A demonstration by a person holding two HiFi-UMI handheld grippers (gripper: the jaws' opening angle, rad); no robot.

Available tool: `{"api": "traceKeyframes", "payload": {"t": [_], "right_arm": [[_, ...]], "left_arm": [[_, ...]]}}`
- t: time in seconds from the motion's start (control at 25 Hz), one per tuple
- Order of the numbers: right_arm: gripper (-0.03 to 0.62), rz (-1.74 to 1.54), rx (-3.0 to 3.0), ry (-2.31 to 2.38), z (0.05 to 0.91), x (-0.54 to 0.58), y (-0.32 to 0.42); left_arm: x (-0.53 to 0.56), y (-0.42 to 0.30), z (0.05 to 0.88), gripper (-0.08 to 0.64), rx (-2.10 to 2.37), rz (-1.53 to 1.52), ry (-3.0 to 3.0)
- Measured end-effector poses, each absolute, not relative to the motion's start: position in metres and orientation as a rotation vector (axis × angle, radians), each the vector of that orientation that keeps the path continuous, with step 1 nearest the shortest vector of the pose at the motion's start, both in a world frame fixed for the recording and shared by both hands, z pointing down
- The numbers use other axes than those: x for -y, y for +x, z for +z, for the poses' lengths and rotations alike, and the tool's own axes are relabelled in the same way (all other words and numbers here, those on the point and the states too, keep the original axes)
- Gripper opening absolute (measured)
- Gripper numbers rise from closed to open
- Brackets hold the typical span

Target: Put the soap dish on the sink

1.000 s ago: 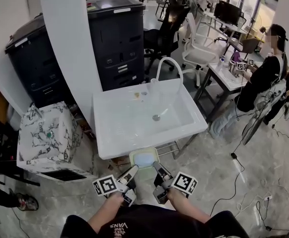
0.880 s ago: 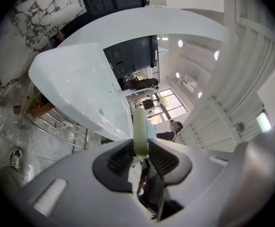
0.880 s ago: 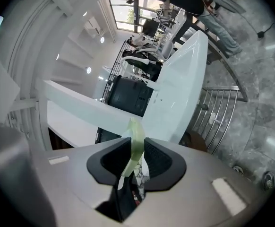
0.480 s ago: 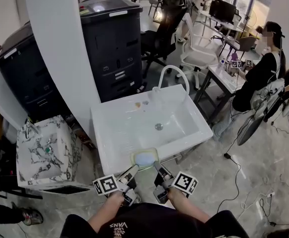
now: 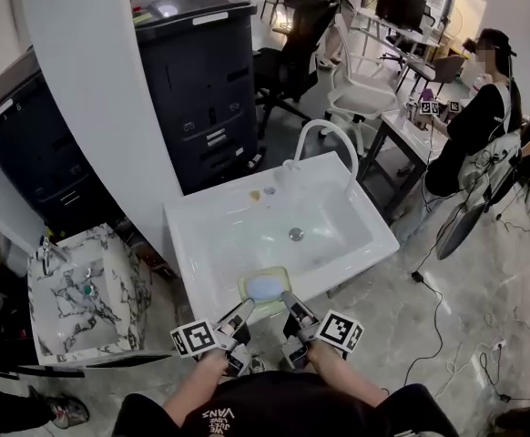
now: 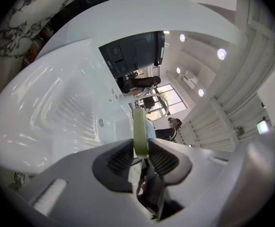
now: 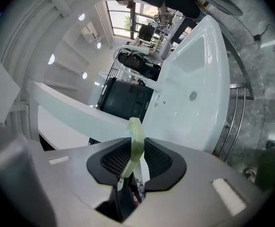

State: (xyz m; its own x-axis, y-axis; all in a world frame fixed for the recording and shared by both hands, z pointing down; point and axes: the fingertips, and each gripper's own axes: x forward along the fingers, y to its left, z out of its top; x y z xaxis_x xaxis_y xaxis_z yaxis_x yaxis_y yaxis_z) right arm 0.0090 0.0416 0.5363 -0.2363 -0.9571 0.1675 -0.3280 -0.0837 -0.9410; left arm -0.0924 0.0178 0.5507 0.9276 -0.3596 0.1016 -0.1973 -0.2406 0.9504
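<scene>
Pale green and rectangular, the shallow plastic-looking soap dish (image 5: 264,271) hangs at the near front rim of the white rectangular sink (image 5: 197,235), carried between two tools. Whether its underside touches that rim I cannot tell. The left gripper (image 5: 246,309) pinches the dish's thin left wall between its ribbed black pads, and the right gripper (image 5: 290,302) does the same on the right wall. Each gripper view shows the green edge clamped in the narrow gap. The dish looks light and stiff, likely hard moulded plastic that will hardly flex but is smooth enough to slip out of a shallow bite. A bluish piece (image 5: 265,289) lies inside, perhaps soap and probably loose, so the dish wants keeping level. The two opposite side walls, gripped deep, seem the best hold.
</scene>
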Motion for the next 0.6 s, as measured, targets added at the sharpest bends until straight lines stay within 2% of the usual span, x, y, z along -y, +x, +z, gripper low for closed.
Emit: {"api": "traceKeyframes", "payload": {"t": [0.6], "right_arm": [[0.072, -1.421, -1.699, -1.367, 0.544, 0.031, 0.044]], "left_arm": [[0.044, -0.059, 0.557, 0.15, 0.514, -0.227, 1.801]]}}
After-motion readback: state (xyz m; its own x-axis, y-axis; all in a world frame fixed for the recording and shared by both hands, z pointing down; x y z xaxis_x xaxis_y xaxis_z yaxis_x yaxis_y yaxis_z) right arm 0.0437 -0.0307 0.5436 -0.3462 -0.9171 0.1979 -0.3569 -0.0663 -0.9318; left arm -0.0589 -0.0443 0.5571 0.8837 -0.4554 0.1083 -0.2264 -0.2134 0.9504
